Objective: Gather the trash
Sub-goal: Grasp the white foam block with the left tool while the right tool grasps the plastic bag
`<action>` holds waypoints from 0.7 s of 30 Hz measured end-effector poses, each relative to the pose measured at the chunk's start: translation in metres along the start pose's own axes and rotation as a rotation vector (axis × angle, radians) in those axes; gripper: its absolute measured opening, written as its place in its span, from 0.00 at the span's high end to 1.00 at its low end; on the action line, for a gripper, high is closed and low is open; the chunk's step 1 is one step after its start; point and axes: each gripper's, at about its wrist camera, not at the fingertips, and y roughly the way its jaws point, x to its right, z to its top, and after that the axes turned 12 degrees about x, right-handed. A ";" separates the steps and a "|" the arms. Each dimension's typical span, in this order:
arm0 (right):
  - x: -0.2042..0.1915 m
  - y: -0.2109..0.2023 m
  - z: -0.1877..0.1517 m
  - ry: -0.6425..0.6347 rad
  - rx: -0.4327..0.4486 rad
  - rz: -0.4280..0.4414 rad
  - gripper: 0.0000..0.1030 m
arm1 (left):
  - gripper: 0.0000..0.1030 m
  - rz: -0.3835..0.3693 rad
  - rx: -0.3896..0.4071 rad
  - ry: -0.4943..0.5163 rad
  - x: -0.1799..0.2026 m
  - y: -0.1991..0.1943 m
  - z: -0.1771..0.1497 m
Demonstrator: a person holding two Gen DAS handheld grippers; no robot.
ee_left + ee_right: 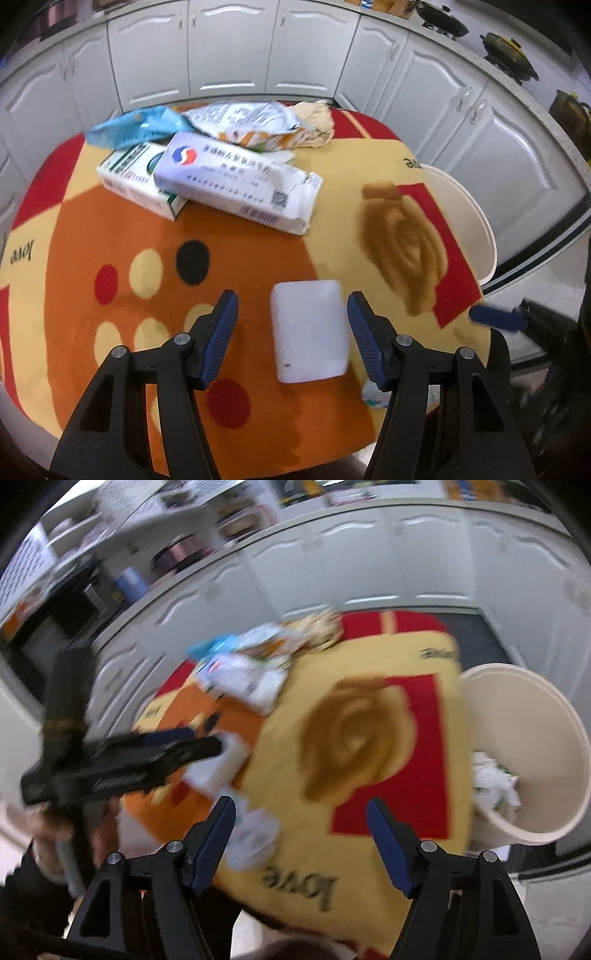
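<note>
Left gripper [291,332] spread wide, holding nothing | white block [309,330] lies flat on the mat, directly between its fingers | looks light, soft (possibly foam); grip its long sides | right gripper [301,840] wide, empty; bin [546,738] ahead-right.

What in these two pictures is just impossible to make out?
- Small white item, left wrist view: mostly hidden behind the left gripper's finger.
- Trash bin, left wrist view: only its rim shows past the rug's edge, so its inside is hidden.
- Crumpled trash in the bin, right wrist view: motion blur; items unidentifiable.
- Box print, left wrist view: too small to read.
</note>
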 end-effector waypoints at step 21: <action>0.021 -0.003 -0.001 0.012 0.058 -0.010 0.79 | 0.66 -0.089 -0.028 -0.025 0.002 0.012 -0.014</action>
